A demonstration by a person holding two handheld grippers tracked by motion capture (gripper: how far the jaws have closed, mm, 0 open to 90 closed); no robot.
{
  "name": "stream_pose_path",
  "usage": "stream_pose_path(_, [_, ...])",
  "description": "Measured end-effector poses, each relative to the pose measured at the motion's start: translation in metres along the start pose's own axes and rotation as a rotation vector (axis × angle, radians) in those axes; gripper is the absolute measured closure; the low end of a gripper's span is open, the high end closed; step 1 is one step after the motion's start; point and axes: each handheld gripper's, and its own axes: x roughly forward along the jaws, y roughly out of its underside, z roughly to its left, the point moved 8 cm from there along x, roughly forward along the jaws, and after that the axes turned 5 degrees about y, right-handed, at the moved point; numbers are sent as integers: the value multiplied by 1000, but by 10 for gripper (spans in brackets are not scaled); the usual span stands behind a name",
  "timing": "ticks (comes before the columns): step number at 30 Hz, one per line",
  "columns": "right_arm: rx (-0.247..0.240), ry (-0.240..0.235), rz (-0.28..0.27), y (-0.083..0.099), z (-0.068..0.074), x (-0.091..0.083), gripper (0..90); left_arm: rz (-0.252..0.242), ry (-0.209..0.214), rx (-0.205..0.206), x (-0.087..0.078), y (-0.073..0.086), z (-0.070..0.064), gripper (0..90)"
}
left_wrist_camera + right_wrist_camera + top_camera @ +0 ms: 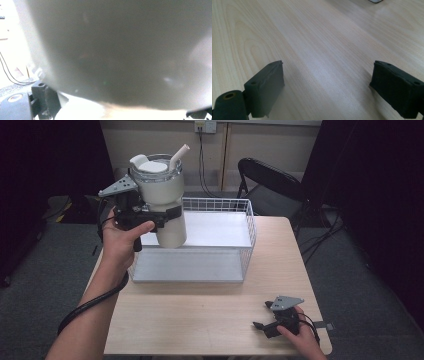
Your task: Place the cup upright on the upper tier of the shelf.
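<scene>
Table (200,320) bare; left gripper (159,216) lifts tumbler (162,200) above basket (248,227).

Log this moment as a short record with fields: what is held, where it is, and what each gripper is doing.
held thing: cream tumbler with lid and straw
holder: left gripper, jaws closed around the tumbler's body
tumbler position: lifted, upright, over the left rear part of the wire basket
basket: white, on the wooden table, nothing seen inside
right gripper: jaws open, holding nothing, low over the table's near right corner
background: black folding chair behind the table
</scene>
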Motion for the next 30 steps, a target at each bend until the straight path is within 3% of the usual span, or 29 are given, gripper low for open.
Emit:
stream_pose_path(26, [0, 0, 0, 0, 0, 0, 105, -10, -73, 1, 7, -10, 27, 101])
stream_pose_path(30, [0, 0, 0, 0, 0, 0, 105, 7, -86, 7, 9, -8, 32, 101])
